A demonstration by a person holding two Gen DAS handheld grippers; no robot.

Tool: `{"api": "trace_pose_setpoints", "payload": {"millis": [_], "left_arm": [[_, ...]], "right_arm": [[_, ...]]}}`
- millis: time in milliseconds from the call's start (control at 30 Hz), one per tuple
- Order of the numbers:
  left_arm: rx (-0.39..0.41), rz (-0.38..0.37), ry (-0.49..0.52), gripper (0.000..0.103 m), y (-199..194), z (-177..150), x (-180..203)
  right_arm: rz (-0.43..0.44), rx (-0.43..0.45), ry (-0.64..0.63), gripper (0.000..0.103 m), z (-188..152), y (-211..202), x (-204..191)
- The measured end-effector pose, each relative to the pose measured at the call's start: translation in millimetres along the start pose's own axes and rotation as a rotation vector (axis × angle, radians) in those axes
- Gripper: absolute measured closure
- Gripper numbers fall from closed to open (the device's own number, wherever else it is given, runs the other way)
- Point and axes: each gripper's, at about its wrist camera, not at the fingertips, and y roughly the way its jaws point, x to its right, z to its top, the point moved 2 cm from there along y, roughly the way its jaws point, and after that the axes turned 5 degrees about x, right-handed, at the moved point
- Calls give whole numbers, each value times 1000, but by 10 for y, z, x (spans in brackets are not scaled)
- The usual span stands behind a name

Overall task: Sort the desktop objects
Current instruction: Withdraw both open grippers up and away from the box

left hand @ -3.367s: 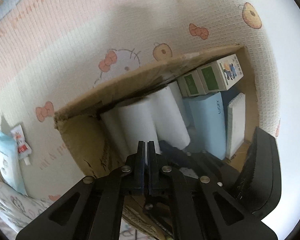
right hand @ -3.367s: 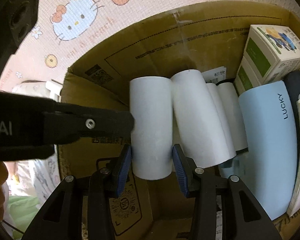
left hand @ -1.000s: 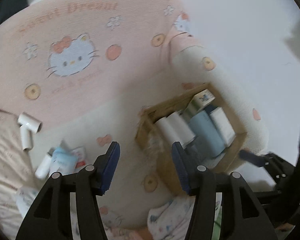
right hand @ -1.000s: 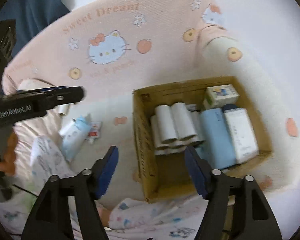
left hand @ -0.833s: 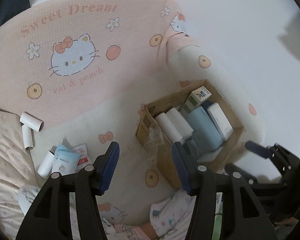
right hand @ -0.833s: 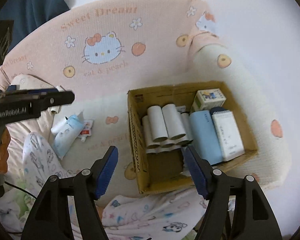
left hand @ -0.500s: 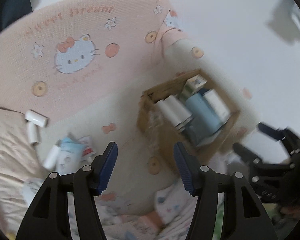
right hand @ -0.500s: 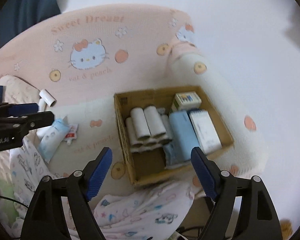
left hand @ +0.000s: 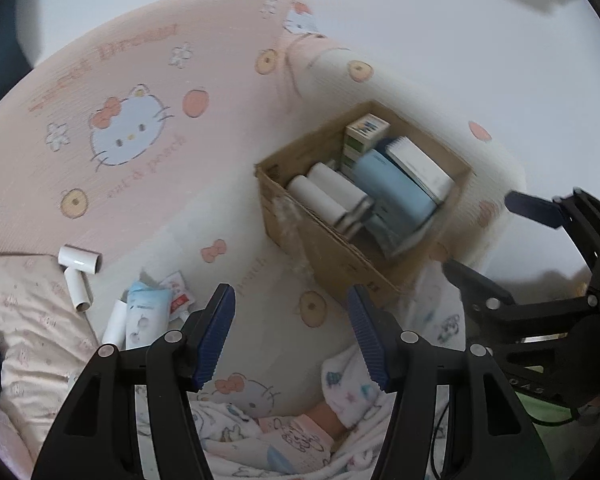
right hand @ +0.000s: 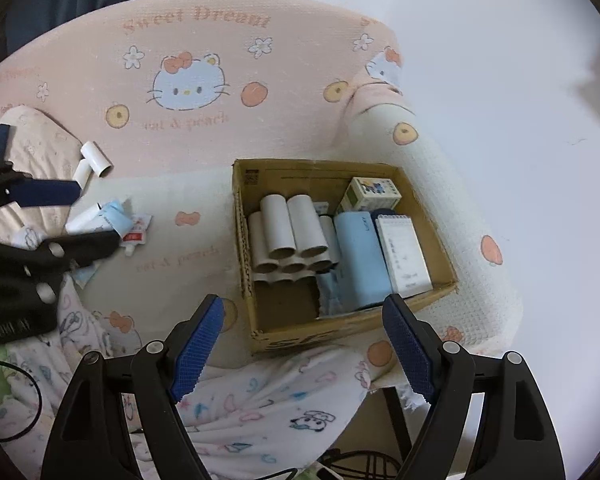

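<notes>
Cardboard frames the haul: an open box (right hand: 350, 326) sits on a pink-and-cream cartoon-cat blanket (right hand: 188, 128), packed with stacked white paper tubes (right hand: 288, 236), a pale blue case (right hand: 360, 260), a notepad (right hand: 404, 252) and a small printed carton (right hand: 372, 194). More tubes (left hand: 78, 272) and a blue pouch (left hand: 144, 316) lie loose, well apart to its left. The left gripper (left hand: 290, 332) and right gripper (right hand: 304, 348) hang above, both spread wide and empty, the left's jaws having just opened further.

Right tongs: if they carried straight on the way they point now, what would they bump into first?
Most likely the cardboard box, about at its near wall; depth is hard to judge. The right tongs stand open and empty above it, the paper rolls farther inside.
</notes>
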Motion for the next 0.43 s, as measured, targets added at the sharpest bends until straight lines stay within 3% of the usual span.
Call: {"api": "trace_pose_setpoints", "payload": {"millis": [133, 433], "left_arm": [[-22, -10, 9, 40, 55, -30, 82], [13, -2, 15, 40, -11, -31, 69]], "right_arm": [[3, 9, 3, 23, -13, -25, -6], [5, 16, 5, 22, 25, -53, -25]]}}
